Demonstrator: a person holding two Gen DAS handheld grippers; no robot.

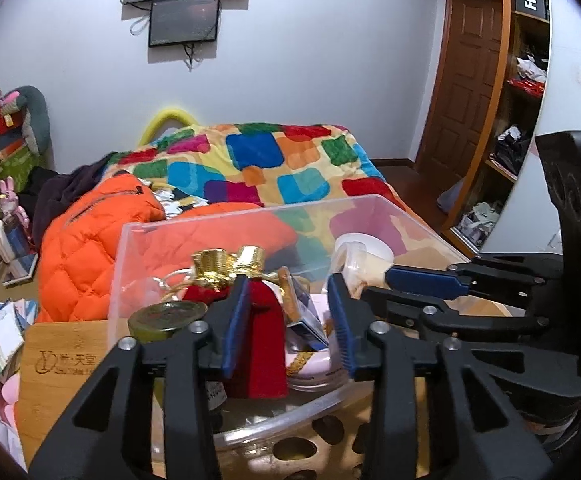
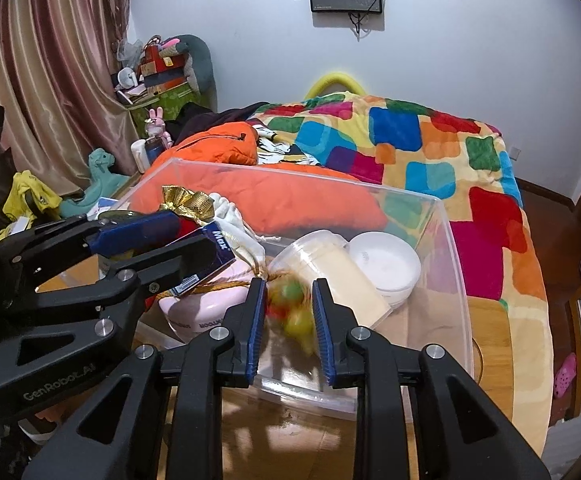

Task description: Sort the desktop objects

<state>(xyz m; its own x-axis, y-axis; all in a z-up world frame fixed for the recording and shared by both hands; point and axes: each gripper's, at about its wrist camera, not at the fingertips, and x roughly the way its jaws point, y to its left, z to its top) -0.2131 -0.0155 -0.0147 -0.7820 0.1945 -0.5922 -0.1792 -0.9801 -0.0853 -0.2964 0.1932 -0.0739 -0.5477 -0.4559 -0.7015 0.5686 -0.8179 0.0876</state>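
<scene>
Item, sorting: we are holding the left gripper (image 1: 288,322), jaws apart, around the upright red pouch (image 1: 264,344) inside the clear bin (image 1: 422,216), while the right gripper (image 2: 289,322), at three o'clock, is bracketing a blurred colourful bag (image 2: 294,312), grip undeterminable.
</scene>
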